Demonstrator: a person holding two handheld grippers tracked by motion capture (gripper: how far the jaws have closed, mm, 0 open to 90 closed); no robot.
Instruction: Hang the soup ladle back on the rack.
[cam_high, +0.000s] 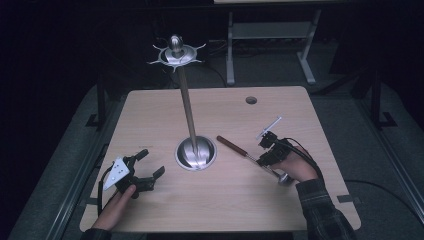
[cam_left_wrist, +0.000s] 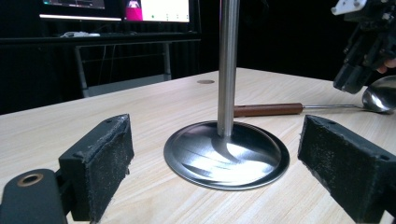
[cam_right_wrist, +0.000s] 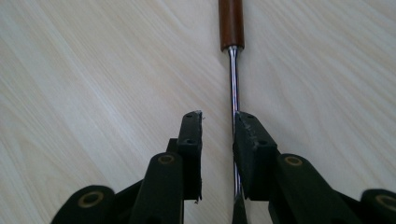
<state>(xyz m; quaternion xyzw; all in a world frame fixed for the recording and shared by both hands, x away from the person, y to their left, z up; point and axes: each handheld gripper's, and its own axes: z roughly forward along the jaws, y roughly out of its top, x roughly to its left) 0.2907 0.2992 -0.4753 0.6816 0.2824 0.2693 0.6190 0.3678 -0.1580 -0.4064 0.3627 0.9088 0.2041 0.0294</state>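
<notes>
No brand, label or readable writing shows on anything here. You have one ladle (cam_high: 250, 153), one stand (cam_high: 189, 107) and two grippers on the table (cam_high: 150, 210).

The ladle lies flat just right of the stand's round base (cam_left_wrist: 227, 155), brown handle (cam_right_wrist: 231, 23) pointing toward the base and bowl (cam_left_wrist: 380, 93) at the far end from it, near your right hand (cam_high: 299, 169). Nothing hangs on the hooks at the stand's top (cam_high: 176, 54).

Your right gripper (cam_high: 269, 149) is down over the ladle's thin metal shaft (cam_right_wrist: 233, 93). In the right gripper view its jaws stand a little apart: the shaft runs along the inner face of one jaw, the other jaw is clear of it, so nothing is clamped.

Your left gripper (cam_high: 150, 165) sits left of the base, near it but apart, jaws spread wide and holding nothing. In the left gripper view the base lies between the two pads (cam_left_wrist: 100, 163).
</notes>
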